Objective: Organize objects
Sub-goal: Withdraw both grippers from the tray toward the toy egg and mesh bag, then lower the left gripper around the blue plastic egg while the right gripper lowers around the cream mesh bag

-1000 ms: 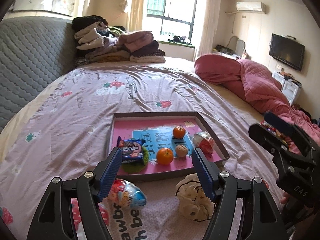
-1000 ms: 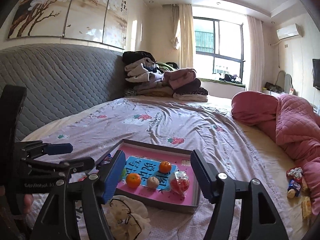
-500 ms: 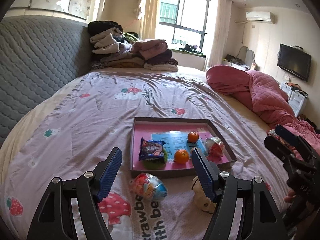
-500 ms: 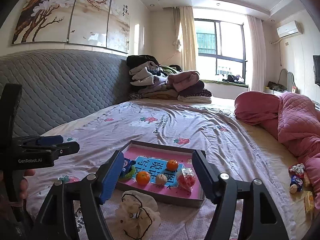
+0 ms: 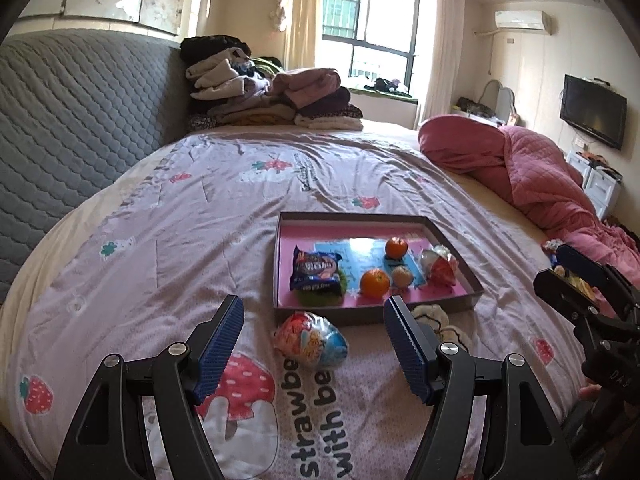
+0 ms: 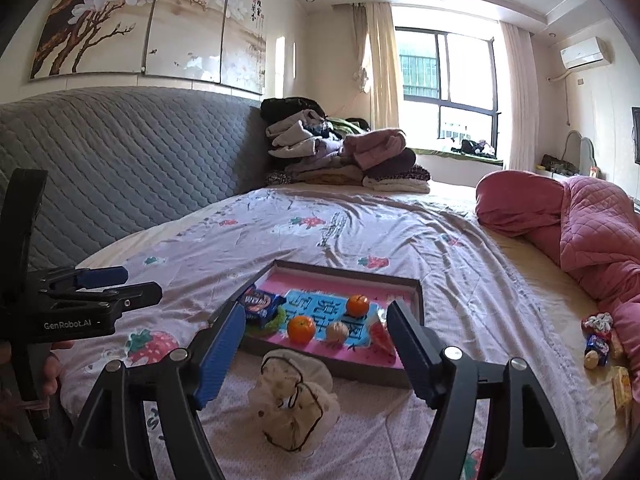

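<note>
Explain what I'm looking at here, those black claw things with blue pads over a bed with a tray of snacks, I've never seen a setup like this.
A person holds two hand-held grippers, each carrying a wide-angle camera that looks out along its fingers. One picture comes from the left gripper, the other from the right gripper. Both are open and hold nothing; the right one's jaws have just been opening.

On the bed sits a pink tray holding a blue snack packet, two oranges, a small pale ball and a wrapped sweet. In front of the tray lie a colourful wrapped egg and a cream scrunchie, not yet put away.
</note>
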`<action>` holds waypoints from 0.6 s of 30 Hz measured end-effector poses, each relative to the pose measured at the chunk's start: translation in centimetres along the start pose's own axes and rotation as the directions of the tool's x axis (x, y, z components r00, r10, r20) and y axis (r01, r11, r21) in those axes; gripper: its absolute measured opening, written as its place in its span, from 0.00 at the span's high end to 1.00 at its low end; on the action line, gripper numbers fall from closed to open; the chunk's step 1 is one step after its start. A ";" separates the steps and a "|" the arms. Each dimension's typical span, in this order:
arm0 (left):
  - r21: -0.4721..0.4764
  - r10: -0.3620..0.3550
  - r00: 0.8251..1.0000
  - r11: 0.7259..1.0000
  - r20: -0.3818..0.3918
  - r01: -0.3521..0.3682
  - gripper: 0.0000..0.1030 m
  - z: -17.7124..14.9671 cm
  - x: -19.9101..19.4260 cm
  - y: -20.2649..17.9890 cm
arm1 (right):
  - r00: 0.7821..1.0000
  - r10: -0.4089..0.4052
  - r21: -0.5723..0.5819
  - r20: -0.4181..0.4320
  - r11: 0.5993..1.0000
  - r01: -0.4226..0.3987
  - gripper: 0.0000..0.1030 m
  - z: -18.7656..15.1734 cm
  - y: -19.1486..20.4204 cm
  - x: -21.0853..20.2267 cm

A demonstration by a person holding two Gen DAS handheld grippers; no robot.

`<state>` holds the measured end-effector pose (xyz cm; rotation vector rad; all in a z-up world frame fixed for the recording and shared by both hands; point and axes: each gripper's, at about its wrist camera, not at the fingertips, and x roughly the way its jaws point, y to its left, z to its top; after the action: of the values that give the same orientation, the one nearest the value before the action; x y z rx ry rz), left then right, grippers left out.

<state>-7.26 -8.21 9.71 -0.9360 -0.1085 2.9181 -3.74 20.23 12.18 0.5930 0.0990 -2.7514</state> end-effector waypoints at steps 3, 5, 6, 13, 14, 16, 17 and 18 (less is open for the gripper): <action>0.004 0.005 1.000 1.000 -0.012 -0.005 0.28 -0.5 -0.1 0.1 | 1.000 -0.003 -0.002 -0.011 1.000 0.003 0.29 -0.6 0.2 -0.1; 0.003 0.005 1.000 1.000 -0.018 -0.005 0.28 -0.8 -0.3 0.2 | 1.000 -0.001 0.000 -0.020 1.000 0.001 0.29 -1.0 0.4 -0.1; 0.003 0.005 1.000 1.000 -0.021 -0.005 0.28 -1.0 -0.3 0.3 | 1.000 -0.002 0.000 -0.027 1.000 0.002 0.29 -1.2 0.4 -0.1; 0.005 0.010 0.999 1.000 -0.046 -0.010 0.28 -2.0 -0.5 0.6 | 0.997 0.006 0.006 -0.075 1.000 -0.006 0.29 -2.7 0.9 0.2; 0.005 0.012 0.999 1.000 -0.049 -0.012 0.28 -2.2 -0.5 0.6 | 0.997 0.005 0.005 -0.078 1.000 -0.005 0.29 -2.9 0.9 0.2; 0.004 0.015 0.998 1.000 -0.056 -0.015 0.28 -2.5 -0.5 0.7 | 0.996 0.003 0.004 -0.087 1.000 -0.003 0.29 -3.3 1.0 0.2; 0.003 0.016 0.998 1.000 -0.061 -0.016 0.28 -2.7 -0.5 0.7 | 0.996 0.002 0.002 -0.090 1.000 -0.002 0.29 -3.5 1.1 0.2; 0.005 0.015 0.998 1.000 -0.067 -0.015 0.28 -2.9 -0.4 0.7 | 0.996 0.000 0.003 -0.094 1.000 0.000 0.29 -3.7 1.1 0.2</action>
<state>-5.25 -8.80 7.50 -1.0377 -0.0920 2.8954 -2.08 19.60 8.72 0.7226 0.1167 -2.7236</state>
